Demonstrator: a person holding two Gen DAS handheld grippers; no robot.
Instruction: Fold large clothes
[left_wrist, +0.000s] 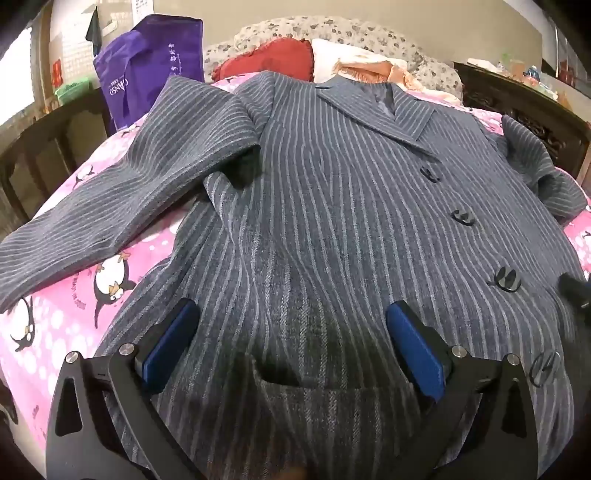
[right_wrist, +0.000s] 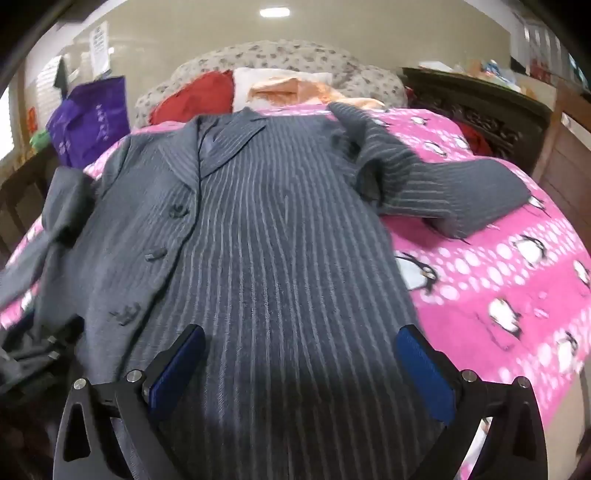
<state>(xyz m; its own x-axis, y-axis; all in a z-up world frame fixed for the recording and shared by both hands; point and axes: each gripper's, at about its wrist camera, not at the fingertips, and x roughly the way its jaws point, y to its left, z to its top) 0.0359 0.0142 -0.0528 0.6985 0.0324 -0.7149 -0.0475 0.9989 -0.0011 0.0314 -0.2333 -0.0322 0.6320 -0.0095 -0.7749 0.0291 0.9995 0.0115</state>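
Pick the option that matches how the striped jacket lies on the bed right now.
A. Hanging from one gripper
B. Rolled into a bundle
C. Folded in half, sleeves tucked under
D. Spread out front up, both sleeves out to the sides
D: the jacket lies flat on the pink blanket, buttons up, sleeves out sideways, with the left gripper and right gripper both open above it.

light: ceiling lamp (right_wrist: 274, 12) | shadow: near edge | edges: fisheye-warped, dark, blurred

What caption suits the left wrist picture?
Open left tool hovers over a striped grey jacket spread on a pink penguin blanket.
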